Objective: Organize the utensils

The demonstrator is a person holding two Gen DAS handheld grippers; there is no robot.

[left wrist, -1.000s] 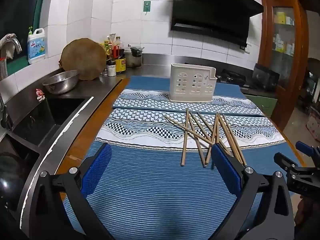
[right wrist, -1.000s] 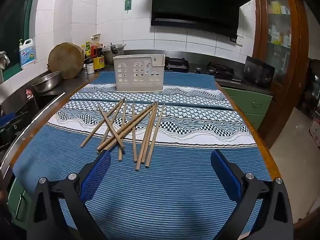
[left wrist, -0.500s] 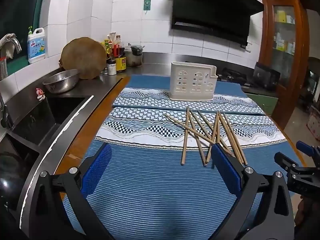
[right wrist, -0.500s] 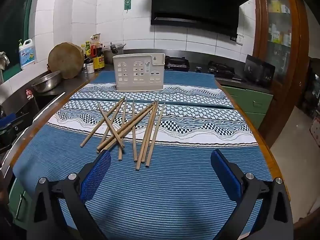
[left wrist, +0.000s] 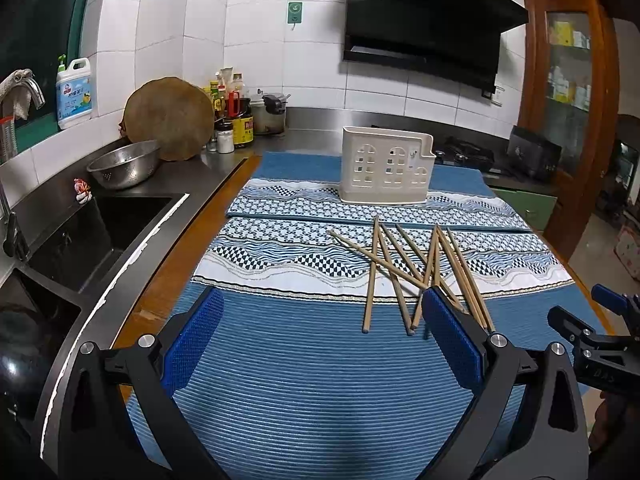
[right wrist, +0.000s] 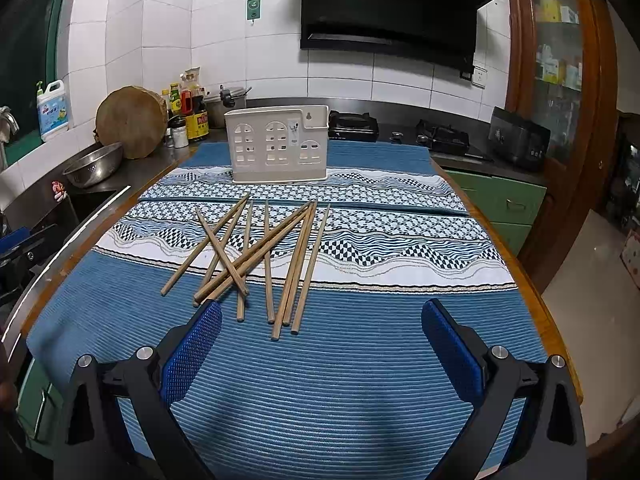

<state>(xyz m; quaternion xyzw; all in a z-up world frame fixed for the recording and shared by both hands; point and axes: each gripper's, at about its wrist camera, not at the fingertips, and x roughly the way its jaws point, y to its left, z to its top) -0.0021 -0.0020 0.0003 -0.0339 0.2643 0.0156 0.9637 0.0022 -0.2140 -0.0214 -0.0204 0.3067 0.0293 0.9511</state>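
Several wooden chopsticks [left wrist: 416,268] [right wrist: 256,258] lie crossed in a loose pile on the blue patterned mat [left wrist: 312,368] [right wrist: 352,364]. A cream plastic utensil holder [left wrist: 385,165] [right wrist: 277,143] with arched cut-outs stands upright behind them at the mat's far end. My left gripper [left wrist: 322,340] is open, hovering near the mat's front, left of the pile. My right gripper [right wrist: 320,344] is open too, its left pad close to the pile's near ends. Nothing is between either pair of fingers. The right gripper's tips also show in the left wrist view [left wrist: 592,312].
A dark sink [left wrist: 84,236] and steel colander [left wrist: 124,162] sit on the left counter, with a round wooden board [left wrist: 168,118], sauce bottles [left wrist: 232,108] and a detergent jug [left wrist: 74,92] behind. A gas hob [right wrist: 442,138] and wooden cabinet [right wrist: 560,72] lie right.
Both grippers have crept slightly forward toward the chopsticks; both stay open. The chopsticks and holder have not moved.
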